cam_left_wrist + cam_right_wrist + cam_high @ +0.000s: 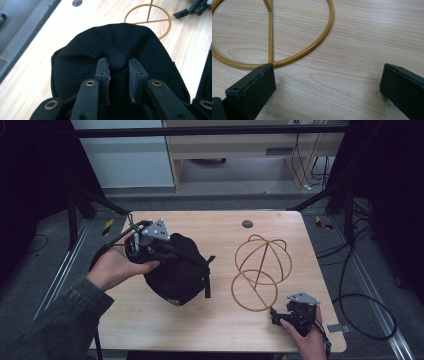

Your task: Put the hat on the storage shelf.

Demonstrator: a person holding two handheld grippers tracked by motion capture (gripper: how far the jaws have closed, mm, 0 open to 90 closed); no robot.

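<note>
A black cap (pixel 181 270) is over the left half of the wooden table (pixel 210 330). My left gripper (pixel 171 251) is shut on its crown. In the left gripper view the two pads pinch the fabric on either side of the cap's top button (pixel 117 60), and the cap (pixel 140 42) spreads out beyond my left gripper (pixel 118 63). A gold wire stand (pixel 260 270) of rings lies right of centre. My right gripper (pixel 278 312) rests at the stand's near edge. In its own view my right gripper (pixel 328 72) is open, its left pad beside the stand's ring (pixel 270 37).
A round grommet hole (pixel 247 224) sits near the table's far edge. A small grey plate (pixel 338 328) lies at the near right corner. Black cables (pixel 370 315) trail over the floor to the right. Dark frame bars stand at the far left and far right.
</note>
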